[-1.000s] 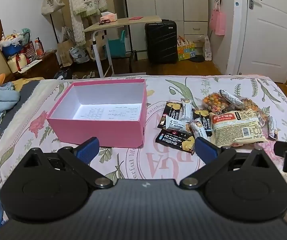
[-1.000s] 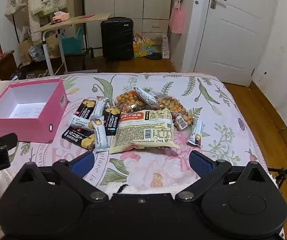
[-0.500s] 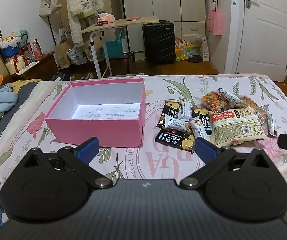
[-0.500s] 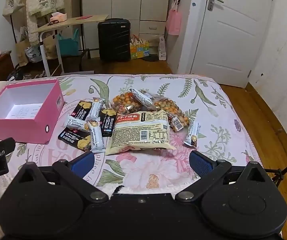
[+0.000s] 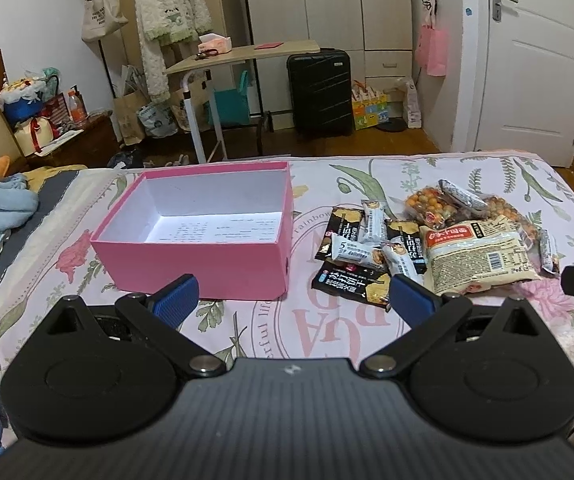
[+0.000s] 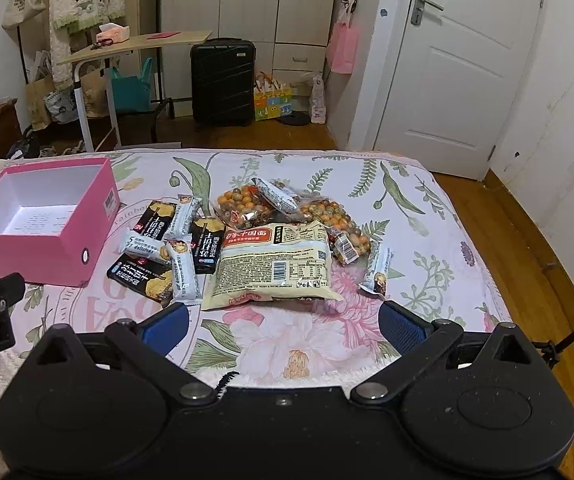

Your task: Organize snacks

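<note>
Open pink box (image 5: 203, 258) on bed, no snacks inside.
Snack packets (image 6: 271, 268) heaped beside it; left gripper (image 5: 293, 294) and right gripper (image 6: 283, 322) spread wide, holding nothing.

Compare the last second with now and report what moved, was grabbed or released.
Only the viewpoints drifted a little; nothing was grabbed or released. The left gripper and right gripper remain open and empty. The pink box still holds no snacks, and the snack pile lies unchanged beside it.
</note>
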The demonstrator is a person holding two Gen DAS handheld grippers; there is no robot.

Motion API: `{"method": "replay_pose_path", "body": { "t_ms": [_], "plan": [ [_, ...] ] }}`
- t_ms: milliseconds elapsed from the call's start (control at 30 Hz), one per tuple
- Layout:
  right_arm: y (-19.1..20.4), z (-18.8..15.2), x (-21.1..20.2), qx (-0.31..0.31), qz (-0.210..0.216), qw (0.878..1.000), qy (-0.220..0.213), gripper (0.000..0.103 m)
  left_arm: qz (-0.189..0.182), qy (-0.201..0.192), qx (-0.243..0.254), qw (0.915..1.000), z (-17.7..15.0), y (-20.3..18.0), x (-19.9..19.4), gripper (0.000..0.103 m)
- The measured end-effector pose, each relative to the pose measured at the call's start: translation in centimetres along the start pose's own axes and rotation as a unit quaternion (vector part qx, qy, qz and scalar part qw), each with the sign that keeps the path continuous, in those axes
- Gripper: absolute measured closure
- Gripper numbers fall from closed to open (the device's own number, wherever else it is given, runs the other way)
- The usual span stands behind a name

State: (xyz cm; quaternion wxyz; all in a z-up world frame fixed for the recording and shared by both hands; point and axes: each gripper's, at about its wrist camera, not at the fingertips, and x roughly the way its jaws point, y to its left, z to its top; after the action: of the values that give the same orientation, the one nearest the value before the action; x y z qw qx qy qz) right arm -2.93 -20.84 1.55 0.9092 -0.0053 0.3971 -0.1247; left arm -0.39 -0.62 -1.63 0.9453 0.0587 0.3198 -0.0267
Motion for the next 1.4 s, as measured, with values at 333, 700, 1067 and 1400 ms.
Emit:
{"method": "replay_pose_path", "body": {
  "t_ms": [333, 700, 1067, 1400],
  "plan": [
    [0.5, -0.2, -0.1, -0.006, 0.002, 1.000, -0.002, 0.001, -0.003, -0.014, -0.008, 0.9999, -0.1, 0.6, -0.6, 0.000],
    [0.4, -0.3, 0.2, 0.001, 0.006, 1.000, 0.002, 0.001, -0.016, -0.006, -0.017, 0.9997, 0.1, 0.9, -0.5, 0.000],
    [0.0, -0.4, 0.9, 0.006, 0.014, 1.000, 0.008, 0.001, -0.018, 0.011, -0.014, 0.9997, -0.2, 1.0, 0.2, 0.000],
    [0.1, 0.0, 1.7, 0.012, 0.048, 0.999, 0.016, 0.001, -0.011, 0.009, -0.006, 0.9999, 0.3, 1.2, -0.3, 0.000]
  ]
}}
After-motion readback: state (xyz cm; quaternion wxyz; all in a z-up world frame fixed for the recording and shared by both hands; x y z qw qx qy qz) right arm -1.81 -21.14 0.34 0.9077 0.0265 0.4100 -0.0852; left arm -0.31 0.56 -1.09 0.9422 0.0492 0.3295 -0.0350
